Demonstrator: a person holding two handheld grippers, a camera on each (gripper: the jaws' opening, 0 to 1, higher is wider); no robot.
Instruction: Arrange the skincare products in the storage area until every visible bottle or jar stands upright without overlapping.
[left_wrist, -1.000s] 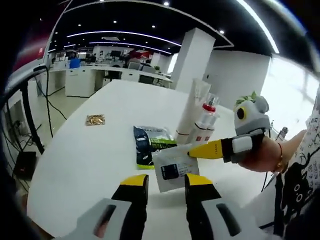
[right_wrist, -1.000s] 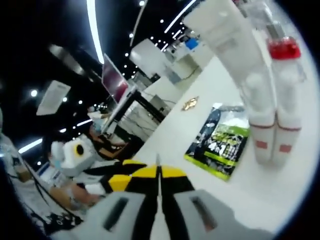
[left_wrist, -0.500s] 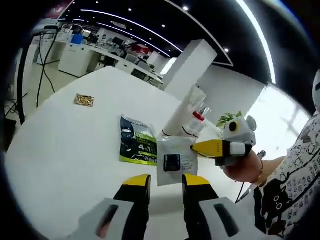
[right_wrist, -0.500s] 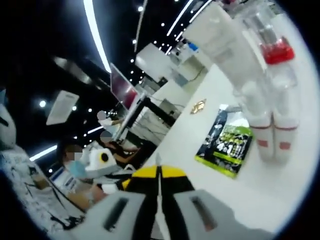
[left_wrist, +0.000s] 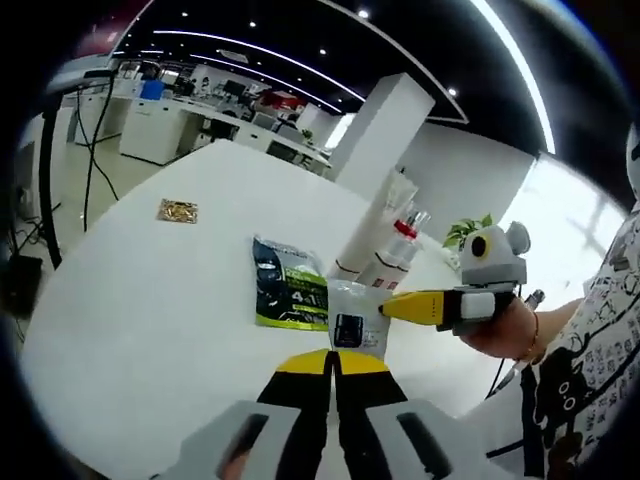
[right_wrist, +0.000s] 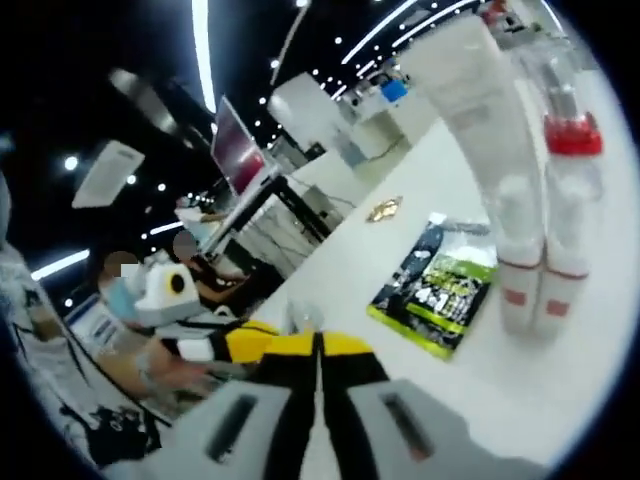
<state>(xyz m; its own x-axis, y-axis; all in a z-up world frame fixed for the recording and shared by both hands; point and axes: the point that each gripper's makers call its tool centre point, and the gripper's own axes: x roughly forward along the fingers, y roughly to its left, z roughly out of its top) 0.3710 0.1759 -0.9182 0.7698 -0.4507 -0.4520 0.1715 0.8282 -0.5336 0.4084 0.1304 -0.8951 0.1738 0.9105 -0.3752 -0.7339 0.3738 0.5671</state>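
Jaws of the left gripper (left_wrist: 333, 365) have now closed on the sachet (left_wrist: 355, 322).

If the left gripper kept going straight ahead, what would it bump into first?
Probably the clear sachet, whose lower edge sits at the tips of the left gripper, maybe already pinched. Beyond it stand the white tubes; depth is hard to judge.

Open-plan office: rows of desks (left_wrist: 170, 140), monitors (right_wrist: 238, 150), ceiling light strips (left_wrist: 250, 45).
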